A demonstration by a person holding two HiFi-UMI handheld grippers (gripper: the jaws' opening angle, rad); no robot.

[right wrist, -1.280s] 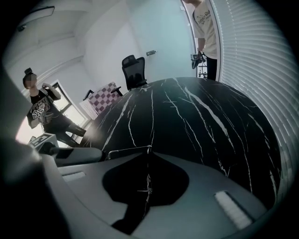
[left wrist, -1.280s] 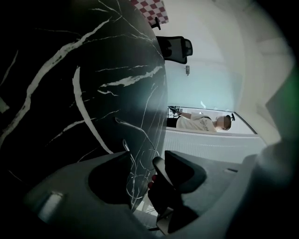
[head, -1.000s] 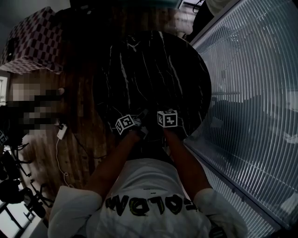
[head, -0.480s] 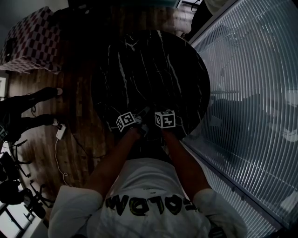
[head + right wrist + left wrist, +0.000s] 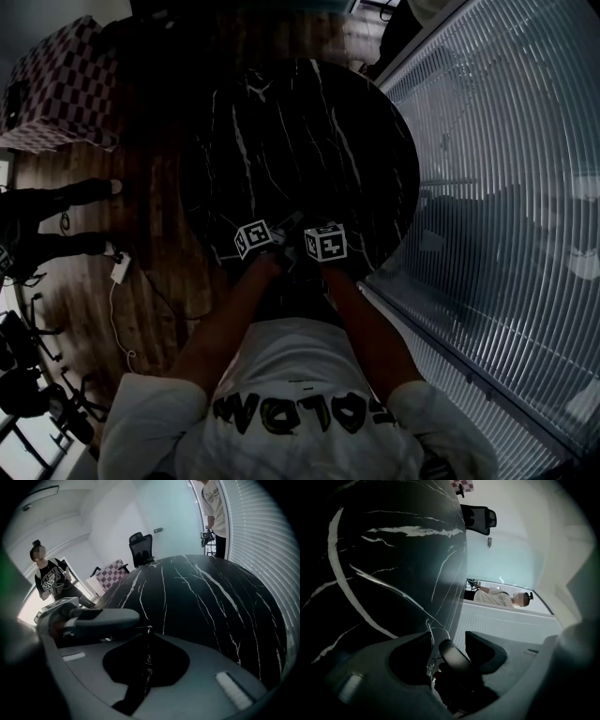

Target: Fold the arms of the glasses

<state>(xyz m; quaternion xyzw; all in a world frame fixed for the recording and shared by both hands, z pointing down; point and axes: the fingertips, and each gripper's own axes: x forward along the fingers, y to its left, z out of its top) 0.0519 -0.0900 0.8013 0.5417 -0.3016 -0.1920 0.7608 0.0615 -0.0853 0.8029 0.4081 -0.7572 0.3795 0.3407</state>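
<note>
Glasses over table (chair, checkered box beyond).

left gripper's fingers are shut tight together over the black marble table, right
Not quite: the fingers of the left gripper stand apart, not shut, with the thin wire glasses between them, as the left gripper view shows. They are over the black marble table.

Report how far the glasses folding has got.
Done: no arm shows as folded yet. In hand: the right tongs are shut on the thin wire glasses, and the left tongs stand open around what looks like a dark arm tip, over the black table. Left: both folds, as far as the dark views show.
</note>
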